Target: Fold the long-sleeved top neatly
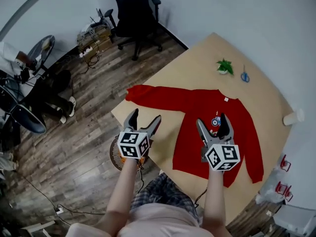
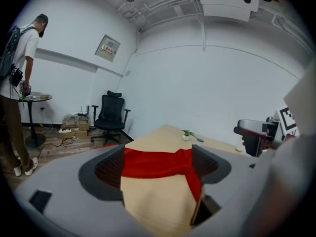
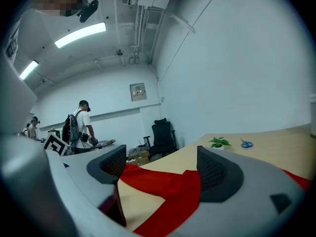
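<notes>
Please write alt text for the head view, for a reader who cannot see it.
A red long-sleeved top lies flat, unfolded, on a light wooden table. A person holds the left tongs and right tongs open and empty above the table; a small plant and blue scissors sit at the far side.

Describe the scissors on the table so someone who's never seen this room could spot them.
Find the light wooden table with the red long-sleeved top spread on it. Past the top's collar, near the far edge, stands a small green potted plant. The scissors lie flat just right of it, the only blue-handled thing there.
</notes>
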A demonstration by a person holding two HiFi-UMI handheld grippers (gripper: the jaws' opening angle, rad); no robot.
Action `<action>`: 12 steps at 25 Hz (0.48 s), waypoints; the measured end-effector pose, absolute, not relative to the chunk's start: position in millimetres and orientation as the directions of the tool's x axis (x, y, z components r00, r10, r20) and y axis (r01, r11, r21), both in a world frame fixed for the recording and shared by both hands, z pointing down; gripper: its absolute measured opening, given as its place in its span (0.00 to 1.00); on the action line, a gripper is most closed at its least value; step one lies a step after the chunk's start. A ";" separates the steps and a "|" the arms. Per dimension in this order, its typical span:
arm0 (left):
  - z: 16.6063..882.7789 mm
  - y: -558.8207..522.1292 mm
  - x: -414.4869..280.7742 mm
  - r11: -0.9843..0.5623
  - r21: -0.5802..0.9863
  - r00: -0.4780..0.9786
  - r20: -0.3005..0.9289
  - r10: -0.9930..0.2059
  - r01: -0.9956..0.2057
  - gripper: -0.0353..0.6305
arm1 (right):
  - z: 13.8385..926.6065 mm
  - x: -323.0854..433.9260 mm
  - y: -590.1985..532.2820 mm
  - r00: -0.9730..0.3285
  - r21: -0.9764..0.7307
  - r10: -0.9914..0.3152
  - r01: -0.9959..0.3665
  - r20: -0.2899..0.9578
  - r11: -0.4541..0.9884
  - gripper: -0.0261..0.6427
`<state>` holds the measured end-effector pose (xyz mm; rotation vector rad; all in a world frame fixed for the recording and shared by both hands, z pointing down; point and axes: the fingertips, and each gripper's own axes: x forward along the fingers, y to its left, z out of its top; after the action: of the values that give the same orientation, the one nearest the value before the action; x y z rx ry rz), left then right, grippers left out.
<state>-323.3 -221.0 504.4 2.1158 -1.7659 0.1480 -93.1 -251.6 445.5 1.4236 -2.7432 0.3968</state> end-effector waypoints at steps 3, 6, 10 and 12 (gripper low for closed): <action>518.8 -233.6 -347.7 -0.087 0.221 0.161 0.343 -0.925 -0.971 0.67 | 457.8 -141.3 -267.6 -0.650 -0.218 -0.743 -0.757 0.159 0.616 0.68; 528.4 -250.1 -371.9 -0.035 0.208 0.110 0.363 -0.925 -0.977 0.67 | 472.0 -182.9 -283.6 -0.703 -0.230 -0.687 -0.710 0.182 0.666 0.68; 539.4 -272.5 -405.7 0.026 0.196 0.053 0.385 -0.922 -0.980 0.67 | 490.5 -224.9 -309.1 -0.736 -0.254 -0.646 -0.677 0.203 0.691 0.67; 547.4 -282.1 -421.9 0.052 0.190 0.029 0.399 -0.916 -0.980 0.67 | 500.6 -241.0 -322.5 -0.743 -0.267 -0.635 -0.669 0.214 0.693 0.67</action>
<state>-421.9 -282.1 547.4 1.8990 -1.9218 0.2075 -241.0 -322.5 500.6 1.0789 -2.7932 0.5030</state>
